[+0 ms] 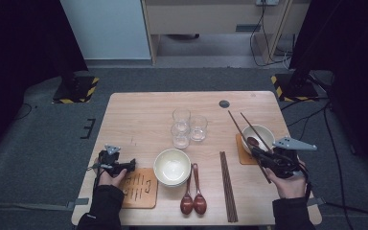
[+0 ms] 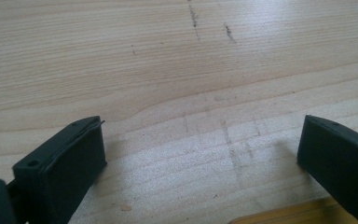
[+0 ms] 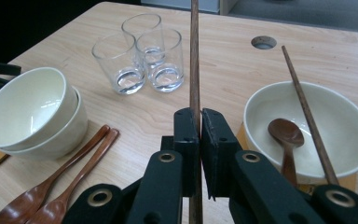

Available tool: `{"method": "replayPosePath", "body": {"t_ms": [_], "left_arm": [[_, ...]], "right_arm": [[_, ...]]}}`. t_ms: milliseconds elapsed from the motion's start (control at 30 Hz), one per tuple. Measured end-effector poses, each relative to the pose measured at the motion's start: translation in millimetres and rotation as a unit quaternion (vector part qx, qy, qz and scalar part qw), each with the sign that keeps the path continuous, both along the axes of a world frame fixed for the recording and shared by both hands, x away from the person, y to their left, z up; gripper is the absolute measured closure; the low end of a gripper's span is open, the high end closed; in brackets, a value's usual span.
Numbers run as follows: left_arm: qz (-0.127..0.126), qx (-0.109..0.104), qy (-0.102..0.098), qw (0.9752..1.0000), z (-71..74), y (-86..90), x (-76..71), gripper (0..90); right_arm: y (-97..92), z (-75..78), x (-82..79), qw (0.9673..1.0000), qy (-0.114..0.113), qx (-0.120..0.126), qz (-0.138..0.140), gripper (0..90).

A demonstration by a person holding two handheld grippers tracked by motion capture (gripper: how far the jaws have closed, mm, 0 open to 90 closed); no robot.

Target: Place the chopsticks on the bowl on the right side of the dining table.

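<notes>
Wooden chopstick [image 3: 195, 56] sits pinched in the right gripper [image 3: 200, 122], close to the tabletop's [image 1: 139, 120] right edge, pointing past the bowl [image 3: 349, 122] holding a spoon [image 3: 285, 135] and a second chopstick [image 3: 307, 109]. Three glasses [image 3: 140, 53] crowd ahead. Left gripper [image 2: 200, 149], jaws spread wide, hovers over bare wood near the left edge.

We note dark brown chopstick [image 3: 195, 56]; cream bowl [image 3: 340, 119] right of it on orange mat [image 1: 243, 154]; reddish-brown spoons [image 1: 193, 199].

Gripped chopstick [image 3: 195, 56] cut off by top edge; lower end behind tongs.
</notes>
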State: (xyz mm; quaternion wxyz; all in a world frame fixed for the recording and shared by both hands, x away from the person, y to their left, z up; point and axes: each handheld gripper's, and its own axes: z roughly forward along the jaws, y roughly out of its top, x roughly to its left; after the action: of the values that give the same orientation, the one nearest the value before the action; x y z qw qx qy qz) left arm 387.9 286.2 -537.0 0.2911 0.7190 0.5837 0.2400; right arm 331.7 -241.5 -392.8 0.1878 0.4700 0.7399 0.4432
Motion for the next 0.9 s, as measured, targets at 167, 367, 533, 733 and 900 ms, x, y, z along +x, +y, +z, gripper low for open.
{"method": "replayPosePath", "body": {"t_ms": [167, 367, 533, 733, 900], "left_arm": [[0.0, 0.0, 0.0, 1.0, 0.0, 0.0, 0.0, 0.0], [0.0, 0.0, 0.0, 1.0, 0.0, 0.0, 0.0, 0.0], [0.0, 0.0, 0.0, 1.0, 0.0, 0.0, 0.0, 0.0], [0.0, 0.0, 0.0, 1.0, 0.0, 0.0, 0.0, 0.0], [0.0, 0.0, 0.0, 1.0, 0.0, 0.0, 0.0, 0.0]], "right_arm": [[-4.2, 4.8, 5.1, 1.0, -0.006, 0.003, -0.006, 85.3], [-12.9, 8.1, 13.8, 0.9998, -0.01, 0.001, -0.016, 85.3], [-22.4, 7.4, 21.9, 0.9996, -0.009, 0.001, -0.025, 85.3], [-33.0, 4.4, 28.9, 0.9994, -0.003, 0.001, -0.035, 85.3], [-40.3, 3.0, 34.8, 0.999, -0.003, 0.0, -0.046, 85.3]]}}
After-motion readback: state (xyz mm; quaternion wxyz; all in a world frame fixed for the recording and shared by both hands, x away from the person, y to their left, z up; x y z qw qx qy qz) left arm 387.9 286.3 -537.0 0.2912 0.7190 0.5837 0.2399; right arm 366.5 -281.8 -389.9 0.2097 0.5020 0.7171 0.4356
